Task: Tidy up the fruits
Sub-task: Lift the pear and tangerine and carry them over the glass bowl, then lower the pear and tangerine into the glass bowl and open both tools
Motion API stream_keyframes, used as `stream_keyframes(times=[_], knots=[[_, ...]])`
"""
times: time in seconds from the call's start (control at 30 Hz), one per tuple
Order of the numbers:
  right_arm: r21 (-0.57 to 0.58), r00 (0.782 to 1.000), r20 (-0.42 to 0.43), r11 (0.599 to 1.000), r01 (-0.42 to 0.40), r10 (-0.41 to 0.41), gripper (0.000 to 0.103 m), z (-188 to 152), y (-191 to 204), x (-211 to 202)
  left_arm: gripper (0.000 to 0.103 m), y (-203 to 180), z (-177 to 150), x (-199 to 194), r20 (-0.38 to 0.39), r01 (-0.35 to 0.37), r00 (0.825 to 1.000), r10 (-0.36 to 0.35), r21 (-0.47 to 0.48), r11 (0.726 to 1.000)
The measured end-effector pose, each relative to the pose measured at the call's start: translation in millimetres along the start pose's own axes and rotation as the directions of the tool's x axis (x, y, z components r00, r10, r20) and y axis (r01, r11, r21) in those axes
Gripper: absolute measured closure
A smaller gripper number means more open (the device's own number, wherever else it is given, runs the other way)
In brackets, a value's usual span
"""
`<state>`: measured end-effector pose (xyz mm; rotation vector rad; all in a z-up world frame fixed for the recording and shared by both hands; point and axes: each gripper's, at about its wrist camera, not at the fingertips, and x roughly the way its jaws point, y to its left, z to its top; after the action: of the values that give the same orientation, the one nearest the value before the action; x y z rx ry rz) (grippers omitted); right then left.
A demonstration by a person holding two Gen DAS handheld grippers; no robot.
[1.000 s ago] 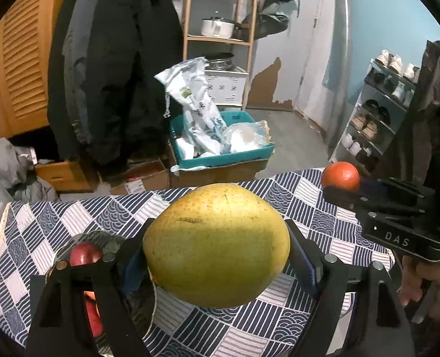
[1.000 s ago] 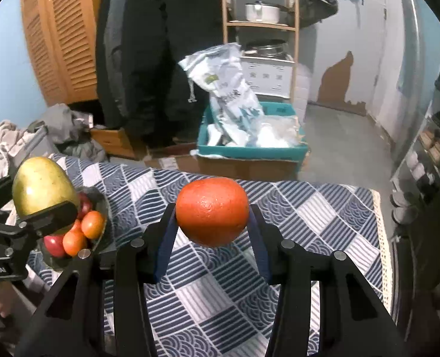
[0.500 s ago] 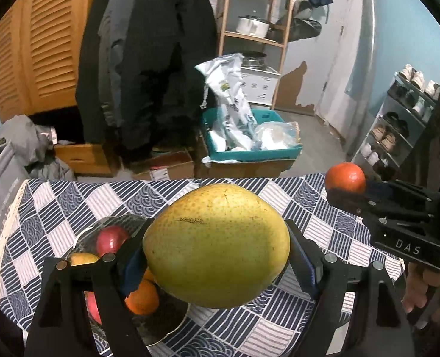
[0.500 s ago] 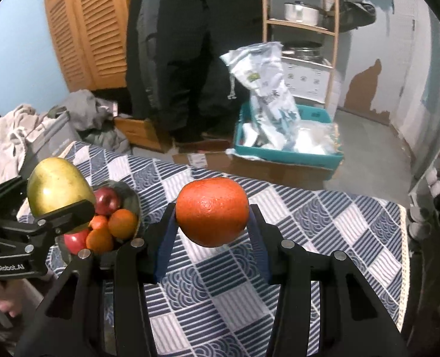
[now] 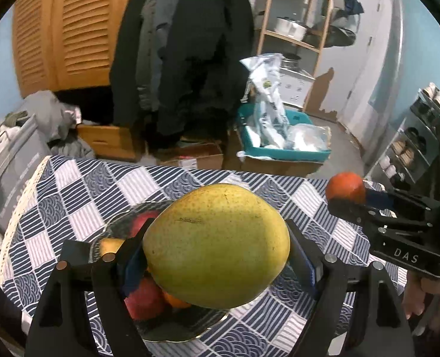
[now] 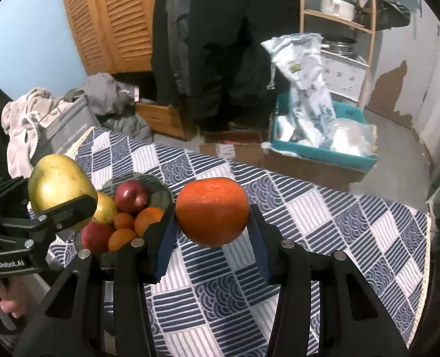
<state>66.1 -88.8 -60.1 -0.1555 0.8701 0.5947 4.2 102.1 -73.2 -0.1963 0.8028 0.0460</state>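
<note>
My left gripper [image 5: 217,255] is shut on a big yellow-green mango [image 5: 217,247], held in the air over a dark fruit bowl [image 5: 187,331]. Red apples and oranges lie in that bowl, mostly hidden behind the mango. The right wrist view shows the same mango [image 6: 57,189] at the left, just above the bowl [image 6: 157,189]. My right gripper [image 6: 212,232] is shut on an orange [image 6: 212,211], hanging above the checked tablecloth to the right of the bowl. From the left wrist view, that orange [image 5: 345,190] appears at the right.
The blue-and-white checked tablecloth [image 6: 324,226] covers the table, whose far edge drops to the floor. Beyond stand cardboard boxes, a teal bin [image 6: 324,153] with plastic bags, hanging dark coats, a wooden shelf and a pile of clothes [image 6: 41,110] at the left.
Both grippers have travelled leftward over the table with their fruit. The bowl has come under the mango and closer to the orange; both grips are unchanged.
</note>
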Motion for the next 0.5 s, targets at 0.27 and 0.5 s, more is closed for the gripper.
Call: stream_keyframes(times=[0.27, 0.5], knots=[[-0.027, 0.998, -0.055, 0.999, -0.029, 0.027, 0.057, 3, 26, 32, 0.019, 40, -10, 16, -0.045, -0.052, 0.998, 0.050, -0.058, 0.997], [-0.056, 0.993, -0.115, 0.997, -0.047, 0.041, 0.057, -1, 46, 60, 0.019, 70, -26, 36, -0.103, -0.099, 0.991, 0.090, -0.085, 0.991]])
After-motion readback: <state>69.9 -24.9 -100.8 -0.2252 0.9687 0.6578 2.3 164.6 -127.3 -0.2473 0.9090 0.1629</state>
